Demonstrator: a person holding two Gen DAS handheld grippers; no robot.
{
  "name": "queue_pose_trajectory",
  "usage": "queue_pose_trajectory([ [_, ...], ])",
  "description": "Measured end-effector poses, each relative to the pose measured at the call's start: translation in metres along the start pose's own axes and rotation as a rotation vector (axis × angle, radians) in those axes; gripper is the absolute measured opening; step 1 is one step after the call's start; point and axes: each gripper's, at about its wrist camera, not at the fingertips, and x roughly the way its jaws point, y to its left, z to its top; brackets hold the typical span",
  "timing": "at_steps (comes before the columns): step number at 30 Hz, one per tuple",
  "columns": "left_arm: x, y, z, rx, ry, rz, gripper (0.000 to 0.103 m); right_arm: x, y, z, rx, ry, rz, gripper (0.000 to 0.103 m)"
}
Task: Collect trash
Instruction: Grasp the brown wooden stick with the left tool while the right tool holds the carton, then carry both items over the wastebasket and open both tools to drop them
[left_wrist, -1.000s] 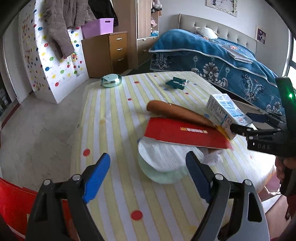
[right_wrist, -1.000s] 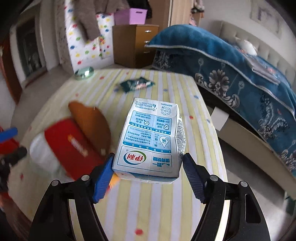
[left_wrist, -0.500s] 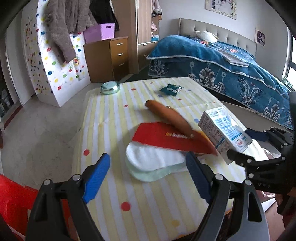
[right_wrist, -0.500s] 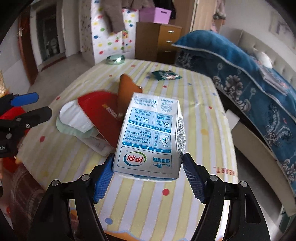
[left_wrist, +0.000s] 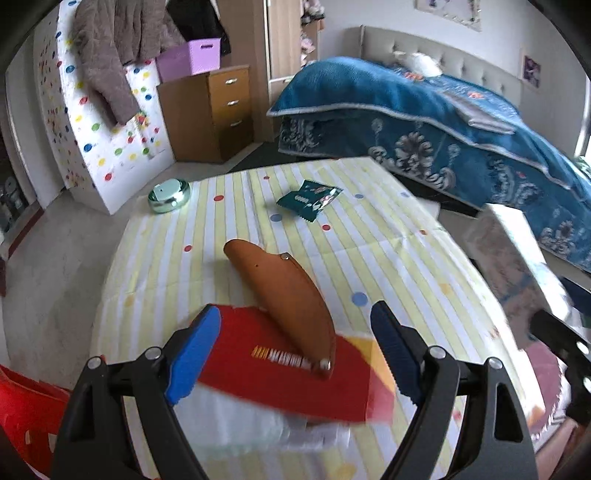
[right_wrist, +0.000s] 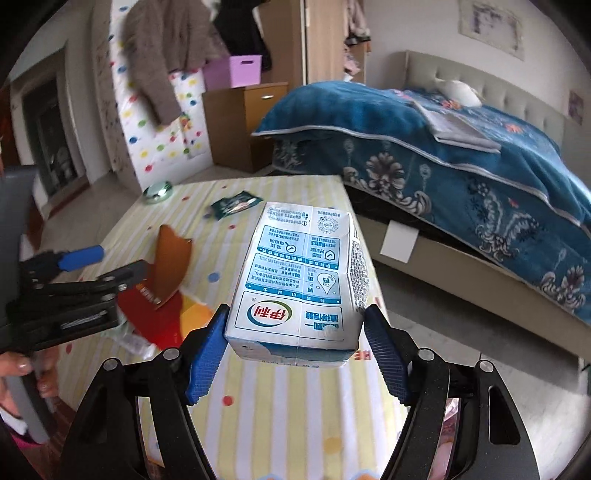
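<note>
My right gripper is shut on a white and blue milk carton, held lying flat above the near right part of the striped table. The carton also shows as a blur at the right of the left wrist view. My left gripper is open and hangs over a red paper packet and a brown leather case that lies across it. White paper sticks out from under the packet. A green snack wrapper lies farther back.
A round green tin sits at the table's far left corner. Something red stands low at the left, beside the table. A bed with a blue cover runs along the right, and a wooden drawer cabinet stands behind.
The left gripper moved forward over the red packet and brown case. The right gripper lifted the carton up and away from them, rolling a little.
</note>
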Motion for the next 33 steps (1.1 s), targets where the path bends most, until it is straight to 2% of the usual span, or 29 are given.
queue_pose_trajectory([
  [8,0.049,-0.007,0.007,-0.003,0.101,0.08,0.081,0.021,-0.027,0.002,0.045,0.039,0.0,0.072],
  [11,0.062,-0.008,0.004,0.001,0.136,0.094,0.074,0.029,-0.03,0.0,0.06,0.049,0.005,0.072],
  [13,0.062,-0.006,0.004,-0.005,0.121,0.088,0.068,0.033,-0.031,-0.001,0.065,0.052,0.008,0.072],
  [14,0.062,-0.005,0.004,-0.009,0.118,0.075,0.063,0.034,-0.031,-0.001,0.069,0.05,0.013,0.072],
  [16,0.06,-0.003,0.003,-0.016,0.109,0.031,0.044,0.036,-0.032,-0.002,0.068,0.047,0.024,0.071],
  [17,0.059,-0.003,0.003,-0.01,0.104,0.019,0.039,0.037,-0.031,-0.002,0.065,0.047,0.032,0.071],
  [18,0.057,-0.002,0.002,-0.003,0.101,0.005,0.026,0.037,-0.032,-0.002,0.065,0.044,0.036,0.071],
  [19,0.055,-0.001,0.002,-0.004,0.096,-0.019,0.007,0.036,-0.03,-0.003,0.065,0.04,0.049,0.071],
  [20,0.052,0.001,0.002,-0.01,0.091,-0.046,0.005,0.036,-0.03,-0.003,0.067,0.039,0.054,0.071],
  [22,0.04,0.005,0.0,-0.017,0.063,-0.104,0.005,0.032,-0.028,-0.004,0.071,0.033,0.073,0.071],
  [24,0.027,0.008,-0.002,-0.006,0.031,-0.109,0.005,0.031,-0.025,-0.002,0.071,0.032,0.079,0.071],
  [26,0.024,0.01,-0.003,-0.013,0.039,-0.106,0.005,0.029,-0.021,-0.002,0.071,0.032,0.09,0.071],
  [29,0.01,0.017,-0.006,-0.028,0.028,-0.14,0.005,0.022,-0.014,-0.003,0.063,0.022,0.099,0.07],
  [33,-0.019,0.013,-0.01,-0.001,-0.007,-0.186,0.005,0.009,-0.008,-0.005,0.066,0.002,0.101,0.07],
])
